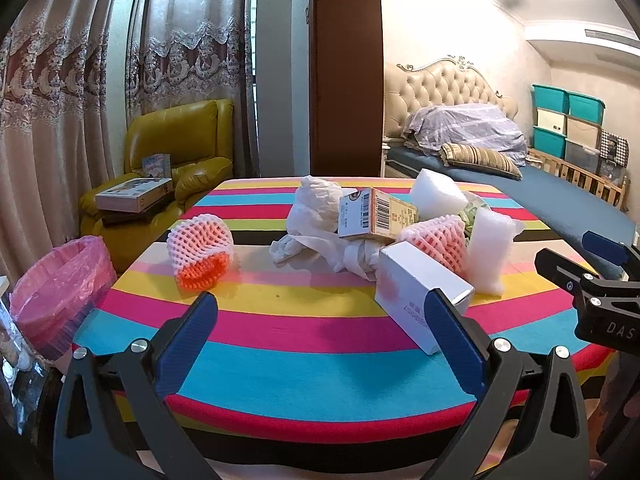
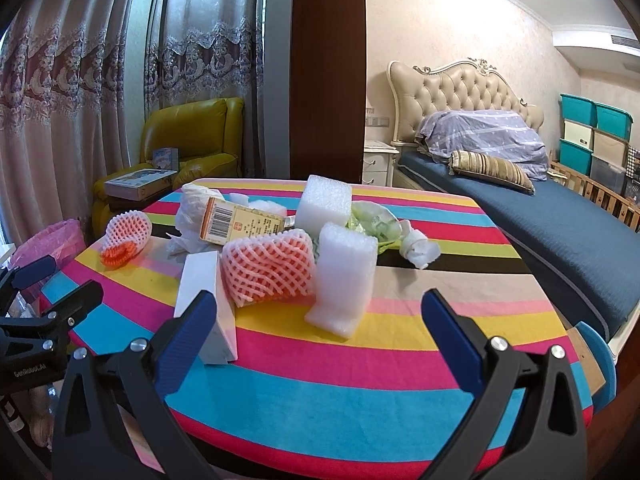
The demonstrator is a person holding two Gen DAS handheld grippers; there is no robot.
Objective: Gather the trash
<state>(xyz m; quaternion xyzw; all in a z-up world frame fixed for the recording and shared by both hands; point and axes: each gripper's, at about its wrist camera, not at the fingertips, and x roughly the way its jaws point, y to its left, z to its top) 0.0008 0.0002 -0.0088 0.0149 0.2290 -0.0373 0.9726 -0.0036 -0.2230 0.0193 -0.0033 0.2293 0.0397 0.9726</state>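
Observation:
Trash lies on a striped table (image 1: 304, 364): a pink foam fruit net (image 1: 200, 254) at the left, crumpled white paper (image 1: 316, 216), a barcode carton (image 1: 376, 214), a white box (image 1: 420, 296), a second fruit net (image 1: 436, 240) and white foam blocks (image 1: 490, 252). My left gripper (image 1: 320, 308) is open and empty above the table's front edge. In the right wrist view, my right gripper (image 2: 320, 306) is open and empty, in front of the white box (image 2: 204, 304), the fruit net (image 2: 268, 270) and a foam block (image 2: 344, 276).
A bin lined with a pink bag (image 1: 60, 296) stands on the floor left of the table. A yellow armchair (image 1: 176, 160) with boxes is behind it. A bed (image 2: 540, 216) runs along the right. Curtains hang at the left.

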